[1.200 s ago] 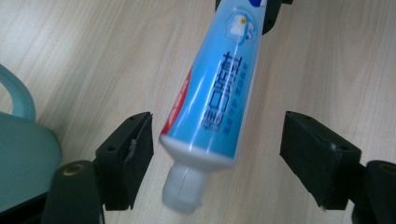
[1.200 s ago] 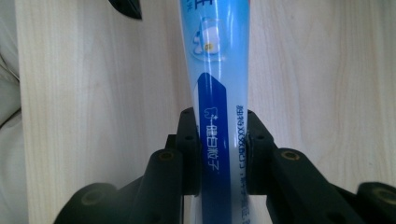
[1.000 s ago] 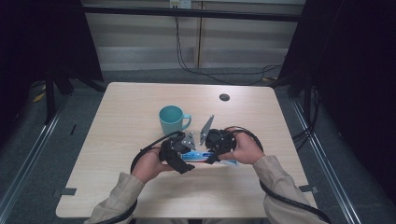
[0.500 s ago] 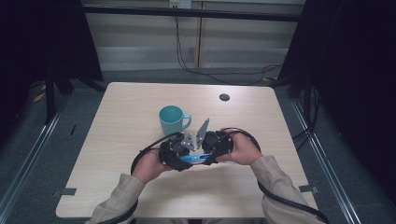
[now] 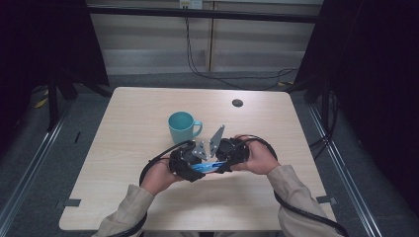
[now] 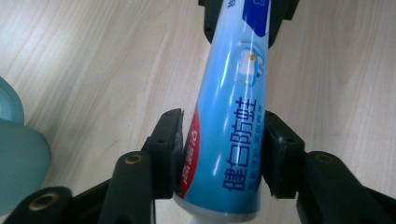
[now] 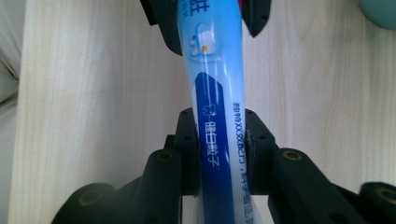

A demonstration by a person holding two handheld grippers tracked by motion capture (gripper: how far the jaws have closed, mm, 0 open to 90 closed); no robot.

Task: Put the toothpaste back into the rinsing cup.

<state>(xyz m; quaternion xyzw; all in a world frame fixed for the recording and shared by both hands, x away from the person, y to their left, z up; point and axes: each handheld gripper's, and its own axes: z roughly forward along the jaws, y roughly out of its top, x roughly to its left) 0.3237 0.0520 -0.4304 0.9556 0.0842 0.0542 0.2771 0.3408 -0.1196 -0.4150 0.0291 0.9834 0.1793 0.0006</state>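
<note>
A blue and white toothpaste tube (image 5: 206,167) (image 6: 233,116) (image 7: 215,98) is held level between both grippers, just above the table near its front middle. My left gripper (image 5: 190,167) (image 6: 222,154) is shut on the wide cap end of the tube. My right gripper (image 5: 225,160) (image 7: 219,149) is shut on the flat tail end. The two grippers face each other, and each one's jaws show at the top of the other's view. A teal mug (image 5: 181,126) (image 6: 18,154) stands upright behind the grippers, handle to the right.
The wooden table (image 5: 123,123) has a small dark round hole (image 5: 237,102) near its far right. Cables (image 5: 153,165) loop from both grippers over the front edge. Dark stands and cables sit on the floor beyond the table.
The two hands have shifted slightly, with the tube now held a little more level between the grippers. Both grips stay shut on it.
</note>
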